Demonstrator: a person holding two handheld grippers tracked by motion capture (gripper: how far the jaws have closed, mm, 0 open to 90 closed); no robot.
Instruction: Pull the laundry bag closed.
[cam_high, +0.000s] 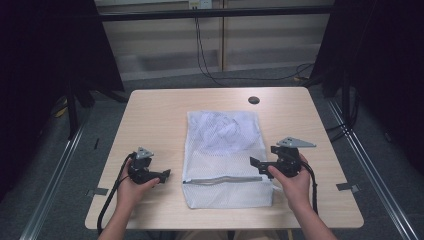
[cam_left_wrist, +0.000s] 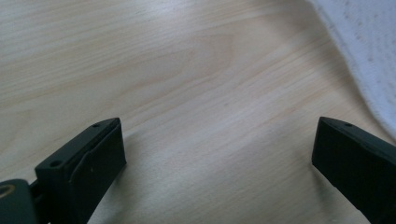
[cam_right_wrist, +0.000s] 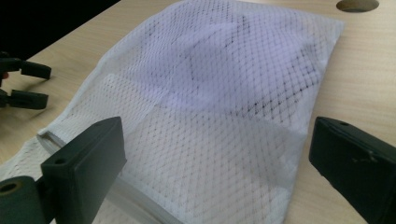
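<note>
Where mesh bag (cam_right_wrist: 210, 107) spreads, pale garment inside (cam_right_wrist: 233, 60).

**Pale table in a dim, curtained room**

A light wooden table (cam_high: 155, 112) stood on grey carpet (cam_high: 65, 200). Black curtains (cam_high: 45, 55) hung at both sides. Behind ran a beige wall (cam_high: 260, 40), with cables (cam_high: 210, 70) trailing to the floor. A round hole (cam_high: 254, 100) marked the tabletop's far edge.

High view overhead, looks fwd/down on table (cam_high: 150, 115); 2 gripper views low, close; all share mesh bag (cam_high: 225, 150).
</note>
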